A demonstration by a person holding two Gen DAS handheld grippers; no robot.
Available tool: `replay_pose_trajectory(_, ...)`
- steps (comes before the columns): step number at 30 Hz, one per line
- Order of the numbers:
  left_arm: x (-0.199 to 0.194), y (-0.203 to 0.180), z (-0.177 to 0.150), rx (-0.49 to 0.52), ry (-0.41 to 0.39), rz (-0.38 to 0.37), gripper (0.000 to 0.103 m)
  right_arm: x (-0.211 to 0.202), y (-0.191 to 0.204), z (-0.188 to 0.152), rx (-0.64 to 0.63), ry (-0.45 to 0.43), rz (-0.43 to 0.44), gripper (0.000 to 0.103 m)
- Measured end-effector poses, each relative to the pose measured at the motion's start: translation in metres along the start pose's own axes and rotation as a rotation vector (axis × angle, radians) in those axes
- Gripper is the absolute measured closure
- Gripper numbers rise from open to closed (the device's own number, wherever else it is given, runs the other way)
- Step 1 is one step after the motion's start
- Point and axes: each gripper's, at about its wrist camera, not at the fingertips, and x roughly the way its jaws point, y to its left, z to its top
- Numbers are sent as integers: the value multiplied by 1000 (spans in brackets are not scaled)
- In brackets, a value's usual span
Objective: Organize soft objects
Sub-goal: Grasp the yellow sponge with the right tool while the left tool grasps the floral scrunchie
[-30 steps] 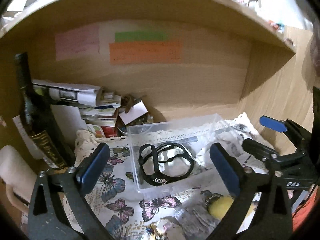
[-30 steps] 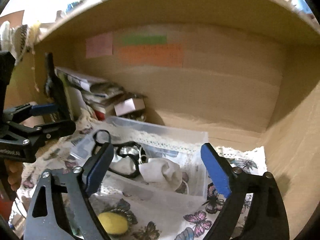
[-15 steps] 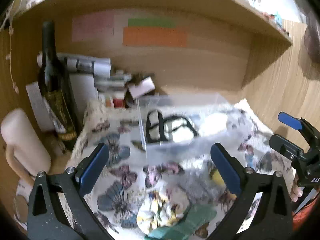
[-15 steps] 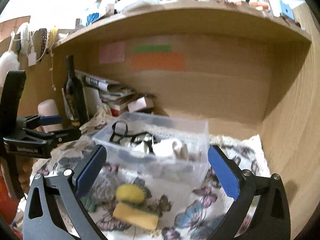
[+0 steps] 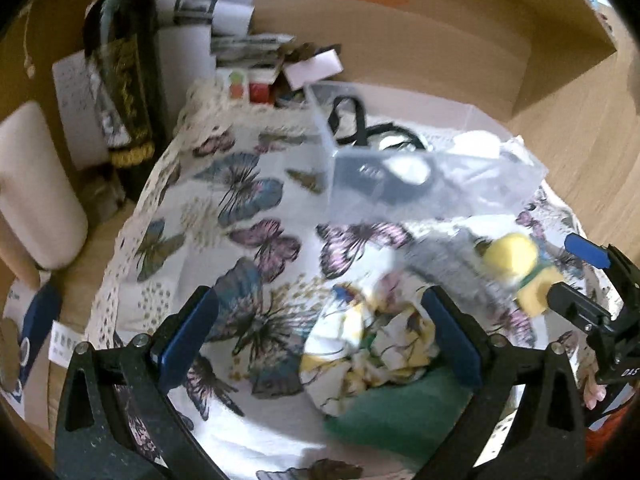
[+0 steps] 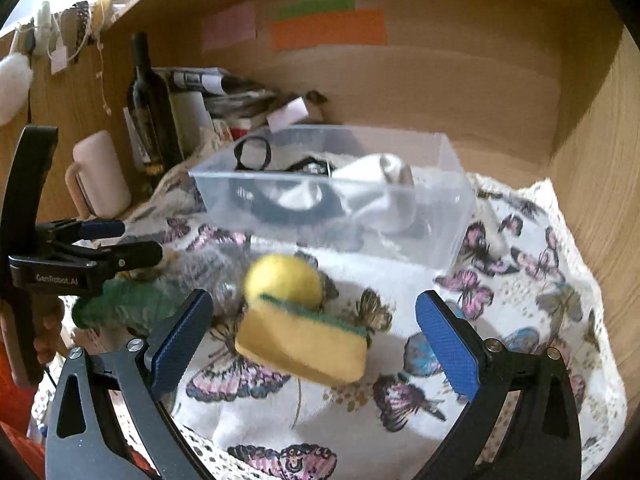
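Observation:
A clear plastic box stands on a butterfly cloth and holds black straps and a white cloth. In front of it lie a yellow ball, a yellow sponge with a green face, a grey fuzzy item and a green cloth. My right gripper is open around the sponge, above it. My left gripper is open over a floral fabric bundle and the green cloth. The box and ball also show there.
A dark wine bottle, a pale mug and stacked papers and boxes stand at the back left. Wooden cabinet walls close the back and right. A shelf runs overhead.
Both grippers have pulled back from the box and tipped downward. The loose soft items in front of the box have come into view under the open jaws.

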Motion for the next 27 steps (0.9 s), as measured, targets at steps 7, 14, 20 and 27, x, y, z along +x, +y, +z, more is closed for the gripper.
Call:
replay_pose_trajectory(7,8,1,-12,-5,13,-44,18,8,-8,-12,60,58,53,29)
replay_pose_trajectory(14,5,-10,-14,38,11,-120,58,4,-5,-14,72,40,78,42)
replay_pose_trajectory(20,1,-20,-12,81,2,-113,85,-5,-9,-11,76,6,61,44)
replay_pose_trajectory(27,-12,-15,2,70,-49,-106,97,-20,-17,-1,83,-56,33,44)
